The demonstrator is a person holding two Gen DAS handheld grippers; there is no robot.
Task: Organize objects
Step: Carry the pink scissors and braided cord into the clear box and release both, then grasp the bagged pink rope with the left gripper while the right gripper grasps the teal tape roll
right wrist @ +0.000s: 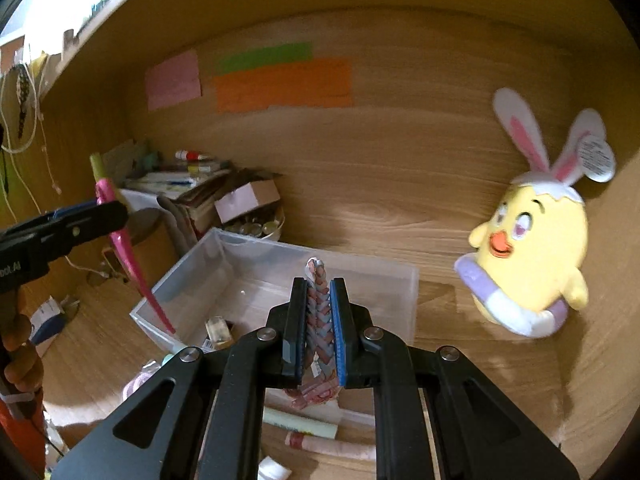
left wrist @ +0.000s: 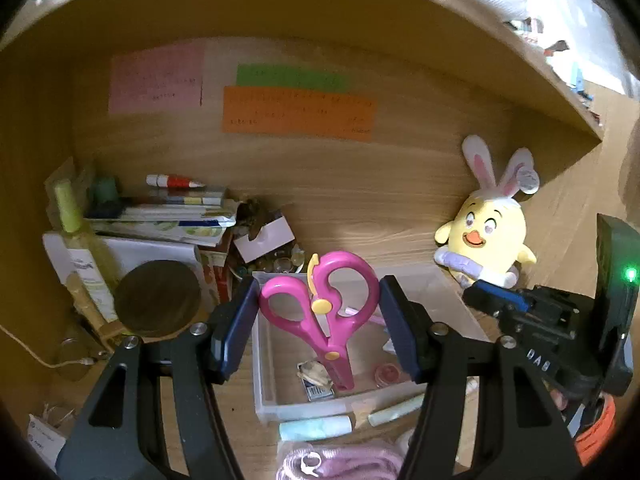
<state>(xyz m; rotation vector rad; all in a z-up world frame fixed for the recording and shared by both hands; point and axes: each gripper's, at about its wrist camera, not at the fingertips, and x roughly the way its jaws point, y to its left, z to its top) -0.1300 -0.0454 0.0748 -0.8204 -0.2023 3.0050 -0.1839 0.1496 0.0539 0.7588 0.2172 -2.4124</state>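
Pink plastic scissors (left wrist: pixel 320 312) with yellow rivets hang blades-down in my left gripper (left wrist: pixel 318 300), whose pads press on the two handle loops. From the right wrist view the same scissors (right wrist: pixel 128 252) show edge-on at the left, held above the clear plastic bin (right wrist: pixel 200 264). My right gripper (right wrist: pixel 318 308) is shut on a woven folded-paper piece (right wrist: pixel 318 292), pink and grey, which sticks up between the pads. Both grippers hover over the clear bin (left wrist: pixel 264 392), which holds a few small items.
A yellow chick plush (right wrist: pixel 532 256) with bunny ears leans at the right of the wooden desk nook. Books, tubes and a dark round lid (left wrist: pixel 158 298) crowd the left. Paper rolls (left wrist: pixel 316 428) and a pink cord (left wrist: pixel 340 464) lie in front of the bin.
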